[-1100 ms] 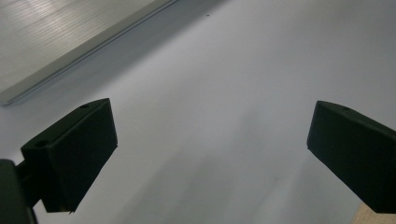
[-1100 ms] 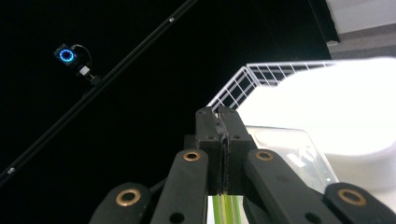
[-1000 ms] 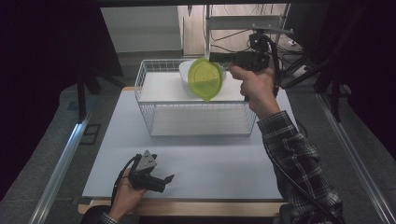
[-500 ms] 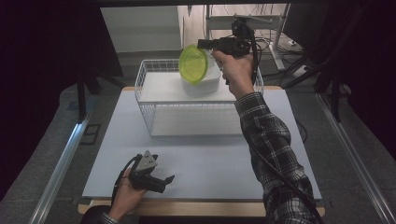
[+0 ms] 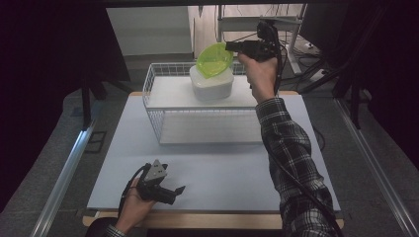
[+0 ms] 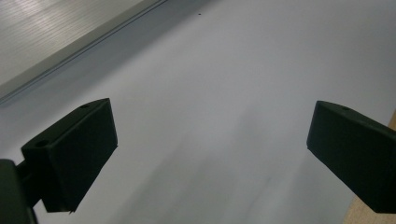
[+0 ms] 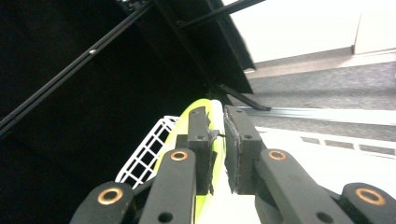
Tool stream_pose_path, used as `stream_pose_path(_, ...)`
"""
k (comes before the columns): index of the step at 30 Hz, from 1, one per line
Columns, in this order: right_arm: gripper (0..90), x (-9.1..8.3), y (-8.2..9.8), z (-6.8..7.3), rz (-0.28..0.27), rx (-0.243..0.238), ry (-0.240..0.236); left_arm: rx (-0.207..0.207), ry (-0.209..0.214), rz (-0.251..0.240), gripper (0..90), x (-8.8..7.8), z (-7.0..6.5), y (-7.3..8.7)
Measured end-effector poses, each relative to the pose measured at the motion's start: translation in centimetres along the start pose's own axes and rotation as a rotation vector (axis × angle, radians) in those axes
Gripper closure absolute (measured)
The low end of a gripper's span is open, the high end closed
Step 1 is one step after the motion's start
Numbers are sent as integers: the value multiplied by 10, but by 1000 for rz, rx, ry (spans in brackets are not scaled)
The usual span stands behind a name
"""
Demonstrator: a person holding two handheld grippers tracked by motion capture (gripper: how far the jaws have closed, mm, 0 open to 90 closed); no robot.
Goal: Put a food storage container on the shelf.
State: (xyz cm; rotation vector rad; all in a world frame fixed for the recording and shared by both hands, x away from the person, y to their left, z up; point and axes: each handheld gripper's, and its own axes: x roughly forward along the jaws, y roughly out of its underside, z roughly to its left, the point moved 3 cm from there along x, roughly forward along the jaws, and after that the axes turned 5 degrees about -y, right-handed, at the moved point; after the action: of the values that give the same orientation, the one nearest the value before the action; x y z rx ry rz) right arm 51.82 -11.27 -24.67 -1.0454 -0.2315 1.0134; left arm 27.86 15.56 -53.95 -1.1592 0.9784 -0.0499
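Observation:
A lime-green round lid lies tilted on top of a white tub, which stands at the back of a white wire basket. My right gripper reaches in from the right at the lid's far rim. In the right gripper view its jaws have just been opening. The lid's rim still stands between the pads of the right gripper, with a narrow gap on one side. My left gripper rests on the white mat at the front left, jaws wide apart and nothing between them.
The wire basket takes up the back middle of the mat. A metal rail runs along the left side of the table and another along the right. A dark frame and cables stand behind the basket.
The right hand carried the green lid leftward and farther back, from beside the tub to over it. The lid has tipped from upright to leaning on the tub. The left hand stayed put.

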Motion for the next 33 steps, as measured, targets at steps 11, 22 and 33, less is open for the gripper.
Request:
stream_pose_path(11, 667, 5, 15, -18, 27, 55, 21, 9, -2, 14, 14, 1, -1, 1)
stream_pose_path(22, 588, -18, 16, -19, -8, -1, -26, -29, 3, 16, 25, -1, 0, -2)
stream_pose_path(33, 895, -28, 40, -30, 60, -206, 114, -115, 18, 19, 52, -5, 5, -7)
